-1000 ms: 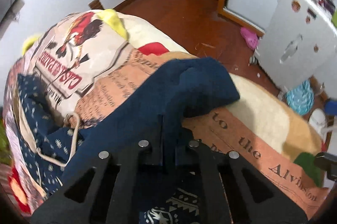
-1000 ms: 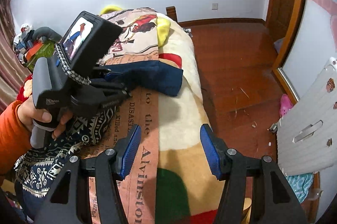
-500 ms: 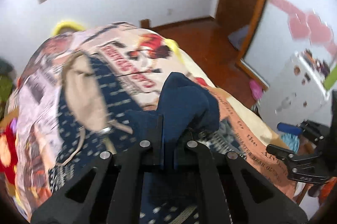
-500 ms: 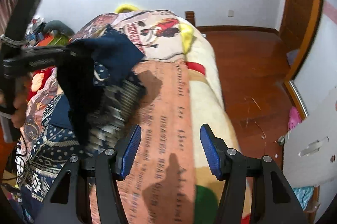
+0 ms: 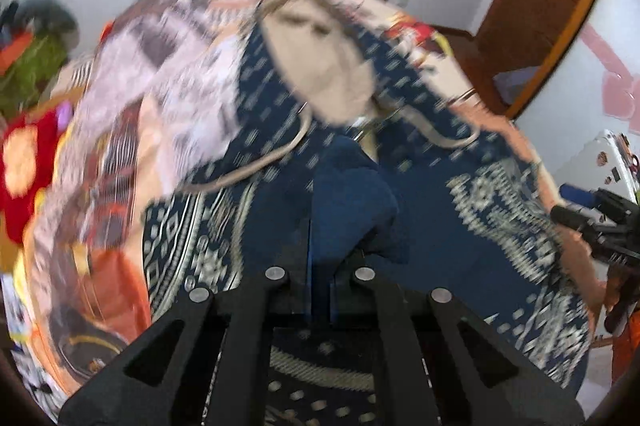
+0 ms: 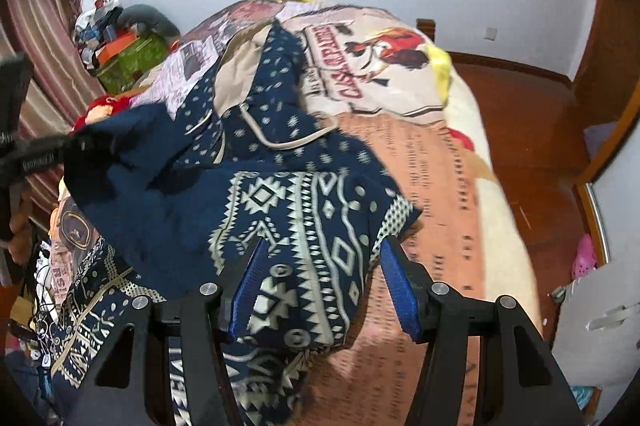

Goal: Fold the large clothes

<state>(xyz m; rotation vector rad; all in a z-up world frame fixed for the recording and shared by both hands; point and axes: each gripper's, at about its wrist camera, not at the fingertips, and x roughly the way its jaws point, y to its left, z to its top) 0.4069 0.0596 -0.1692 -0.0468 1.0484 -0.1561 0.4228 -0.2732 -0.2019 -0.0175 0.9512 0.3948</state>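
Left wrist view, blurred by motion: our left tongs [image 5: 320,290] sit at the bottom centre, clamped shut on a plain navy fold of the hoodie [image 5: 352,194]. A second ago this fold lay over the orange strip at the bed's side; now it is over the garment's patterned body, with the beige-lined hood [image 5: 320,66] and its drawstring above centre. We judge the sleeve is being folded inward across the chest. The right tongs' black frame shows at the right edge, just beside the hoodie's border.

Right wrist view: our right tongs [image 6: 320,290] stand about half open at the bottom centre. The patterned navy cloth, which was at the left a second ago, now drapes between the blue pads [image 6: 400,290]; whether they press on it we cannot quite tell, though it looks loose. The hoodie fills the centre and left of the frame on the printed bed cover [image 6: 440,186]. The left tongs' frame enters from the left edge, carrying the navy fold.

Open bed cover lies to the right; beyond it the bed edge drops to the wooden floor [image 6: 532,130]. Clutter crowds the upper left.
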